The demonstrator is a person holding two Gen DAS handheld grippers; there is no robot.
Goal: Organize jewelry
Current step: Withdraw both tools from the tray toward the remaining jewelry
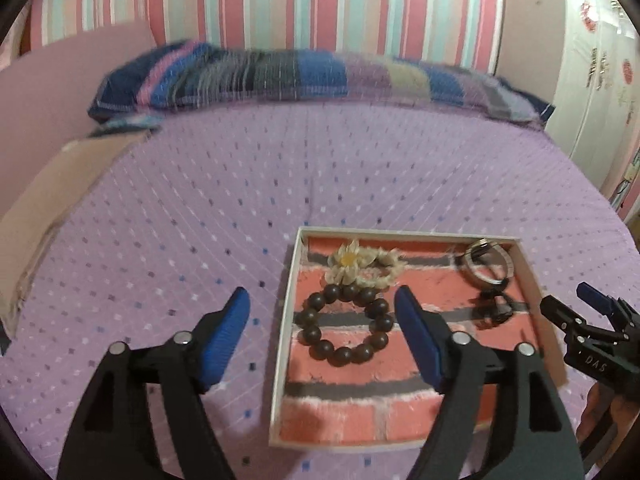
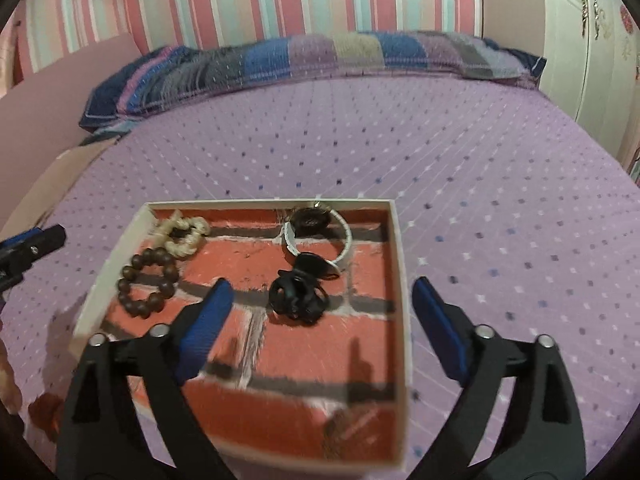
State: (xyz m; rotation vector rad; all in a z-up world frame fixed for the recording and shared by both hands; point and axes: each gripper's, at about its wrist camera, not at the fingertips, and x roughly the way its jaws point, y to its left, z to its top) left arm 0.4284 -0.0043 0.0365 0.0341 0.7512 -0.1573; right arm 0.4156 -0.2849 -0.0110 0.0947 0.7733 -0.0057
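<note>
A shallow white-rimmed tray (image 1: 286,312) (image 2: 400,280) with a red brick-pattern lining lies on the purple bed. In it lie a dark wooden bead bracelet (image 1: 346,326) (image 2: 146,282), a cream flower bracelet (image 1: 362,266) (image 2: 186,236), a white bangle (image 1: 486,266) (image 2: 340,246) and a black claw hair clip (image 1: 494,310) (image 2: 298,294). My left gripper (image 1: 322,304) is open and empty, above the tray's left rim near the bead bracelet. My right gripper (image 2: 322,294) is open and empty, over the tray by the hair clip; it also shows in the left wrist view (image 1: 568,304).
The purple dotted bedspread (image 1: 200,208) (image 2: 500,184) surrounds the tray. A blue and purple striped pillow (image 1: 312,76) (image 2: 312,56) lies at the far edge under a striped wall. A cardboard piece (image 1: 52,196) sits at the left. A white wardrobe (image 1: 596,80) stands at the right.
</note>
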